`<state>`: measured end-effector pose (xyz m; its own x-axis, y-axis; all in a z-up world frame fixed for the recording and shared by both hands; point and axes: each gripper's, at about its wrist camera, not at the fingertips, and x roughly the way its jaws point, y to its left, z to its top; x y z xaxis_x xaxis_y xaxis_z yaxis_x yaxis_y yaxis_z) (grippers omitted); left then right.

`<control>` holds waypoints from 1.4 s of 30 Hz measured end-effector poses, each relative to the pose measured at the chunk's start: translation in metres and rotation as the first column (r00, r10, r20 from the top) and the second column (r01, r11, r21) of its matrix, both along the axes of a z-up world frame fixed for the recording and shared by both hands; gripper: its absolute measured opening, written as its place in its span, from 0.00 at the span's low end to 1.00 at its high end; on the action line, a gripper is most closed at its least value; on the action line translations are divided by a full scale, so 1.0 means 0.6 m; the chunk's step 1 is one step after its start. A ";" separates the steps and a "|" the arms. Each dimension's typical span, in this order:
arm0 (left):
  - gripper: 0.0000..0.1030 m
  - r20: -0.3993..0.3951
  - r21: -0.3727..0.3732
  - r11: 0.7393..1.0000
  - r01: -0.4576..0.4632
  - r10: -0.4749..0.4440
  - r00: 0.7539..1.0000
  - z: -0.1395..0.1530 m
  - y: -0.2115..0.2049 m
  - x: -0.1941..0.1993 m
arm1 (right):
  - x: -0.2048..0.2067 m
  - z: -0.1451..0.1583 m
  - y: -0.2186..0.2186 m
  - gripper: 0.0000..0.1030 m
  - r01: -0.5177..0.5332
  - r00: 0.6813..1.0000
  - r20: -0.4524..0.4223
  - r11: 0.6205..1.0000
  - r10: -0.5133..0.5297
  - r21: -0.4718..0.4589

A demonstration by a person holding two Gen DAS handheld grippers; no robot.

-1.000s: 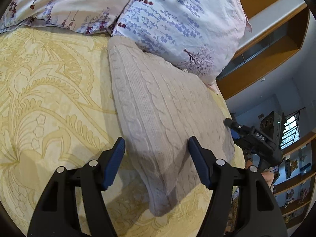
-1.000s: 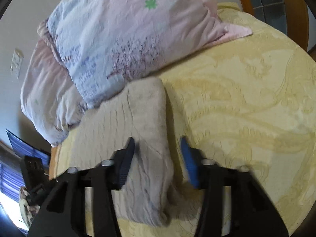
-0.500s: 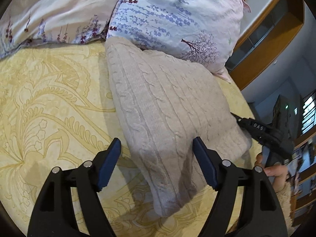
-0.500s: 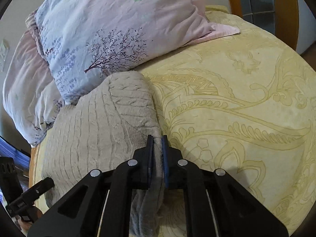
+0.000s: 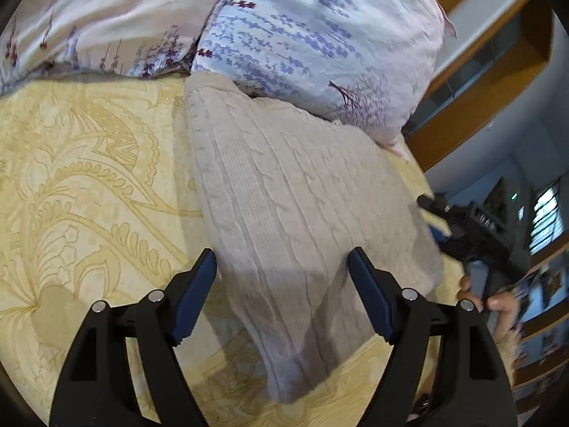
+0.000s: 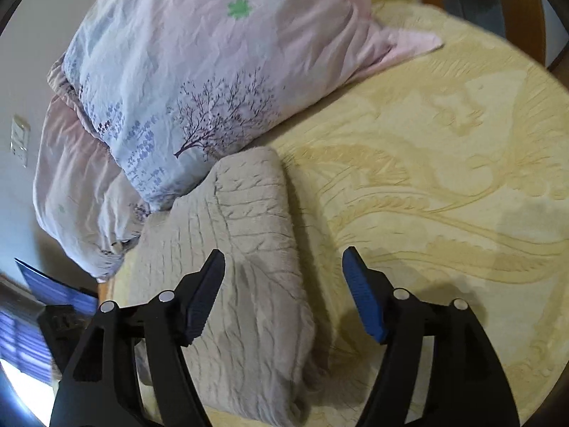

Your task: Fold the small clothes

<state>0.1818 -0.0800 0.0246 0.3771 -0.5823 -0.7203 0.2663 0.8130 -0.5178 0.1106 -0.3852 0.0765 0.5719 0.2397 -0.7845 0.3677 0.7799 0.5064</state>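
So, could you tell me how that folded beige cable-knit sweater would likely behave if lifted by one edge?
The folded beige cable-knit sweater is soft knit with rounded folds, so it would probably droop and unfold. It looks thick, so likely fairly heavy.

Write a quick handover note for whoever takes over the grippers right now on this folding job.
Left gripper: open, holding nothing, above the near end of the beige knit sweater.
Right gripper: open, holding nothing, over the sweater's folded edge.
The sweater lies folded in a long rectangle on the yellow bedspread, its far end against the floral pillow.
Done: lengthwise folds.
Left: possibly one more fold in half, then tidy edges.
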 end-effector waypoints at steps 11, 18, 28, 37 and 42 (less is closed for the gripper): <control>0.74 -0.153 -0.156 0.986 -0.055 0.030 0.988 -0.034 0.021 0.060 | 0.043 -0.035 0.014 0.68 -0.118 0.992 -0.035 0.984 0.124 0.129; 0.66 -0.176 -0.222 0.973 -0.062 0.023 0.984 -0.042 0.022 0.077 | 0.053 -0.046 0.026 0.66 -0.187 0.982 0.012 0.959 0.189 0.211; 0.38 -0.152 -0.287 0.957 -0.035 -0.009 0.988 -0.029 0.039 0.068 | 0.024 -0.050 0.036 0.32 -0.197 0.980 0.063 0.923 0.187 0.330; 0.36 -0.096 -0.262 0.965 -0.003 -0.023 0.995 0.017 0.131 0.032 | 0.013 0.007 0.152 0.30 -0.316 0.947 0.144 0.919 0.288 0.238; 0.37 -0.019 -0.207 0.977 -0.044 0.041 0.999 0.057 0.215 0.023 | 0.046 0.024 0.241 0.30 -0.385 0.913 0.202 0.914 0.355 0.131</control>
<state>0.1959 0.0490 0.0588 0.3951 -0.7033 -0.5910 0.2254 0.6979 -0.6798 0.1379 -0.2407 0.0908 0.5379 0.5772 -0.6144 -0.0344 0.7432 0.6682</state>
